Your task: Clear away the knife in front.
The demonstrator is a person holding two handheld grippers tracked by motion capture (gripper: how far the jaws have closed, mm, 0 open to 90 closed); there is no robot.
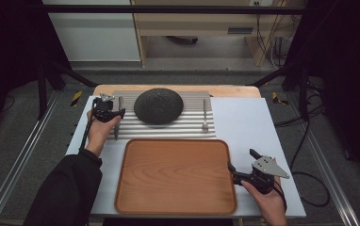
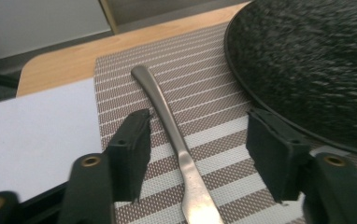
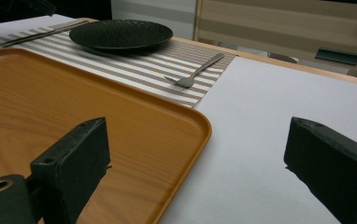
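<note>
You won't find any readable text, labels, brands or numbers in these views. Nothing legible on any item or surface.

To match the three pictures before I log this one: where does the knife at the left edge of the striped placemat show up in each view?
High view: the knife lies at the placemat's left edge, under the left hand-held gripper.
Left gripper view: centre, between the open jaws, untouched.
Right gripper view: far top left, a thin sliver.
Shared landmark: the black plate beside it.
</note>
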